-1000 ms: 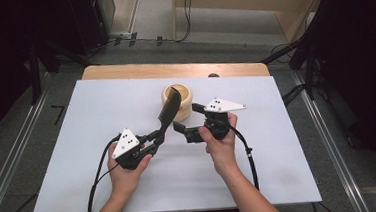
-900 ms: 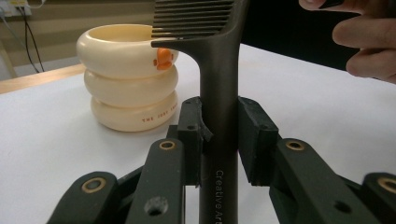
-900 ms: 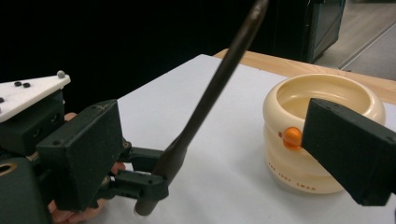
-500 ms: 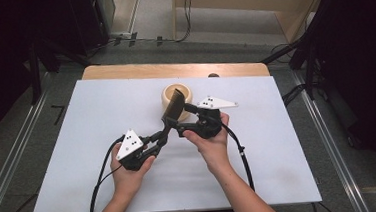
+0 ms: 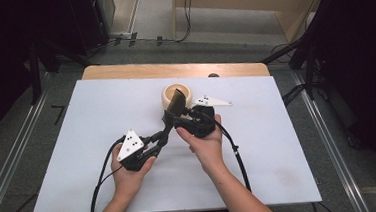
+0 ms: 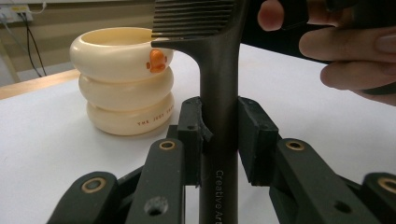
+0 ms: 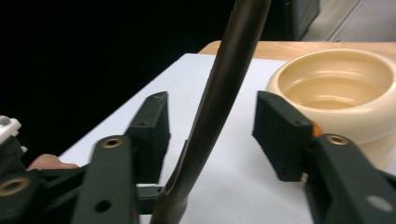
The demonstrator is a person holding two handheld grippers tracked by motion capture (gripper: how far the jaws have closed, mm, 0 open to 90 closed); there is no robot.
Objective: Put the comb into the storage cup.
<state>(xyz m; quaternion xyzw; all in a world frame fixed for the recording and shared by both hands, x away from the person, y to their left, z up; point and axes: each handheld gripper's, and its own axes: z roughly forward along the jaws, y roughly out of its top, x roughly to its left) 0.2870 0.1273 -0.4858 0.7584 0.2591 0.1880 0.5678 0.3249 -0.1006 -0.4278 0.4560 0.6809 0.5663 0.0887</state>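
Cup (image 5: 179,96) stands just behind gripped comb (image 5: 175,103).

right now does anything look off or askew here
Nothing is spilled or damaged. The dark comb is held upright off the table, clamped in the left claw, teeth up beside the cream cup. The right claw straddles its handle, its jaws closing in but not yet touching.

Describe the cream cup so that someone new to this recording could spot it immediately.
On the white table, look toward the far edge at the middle, just past both grippers. There stands the cream cup, shaped like three stacked rings, with a small orange mark on its top ring. It is the only pale, round thing beside the dark comb.
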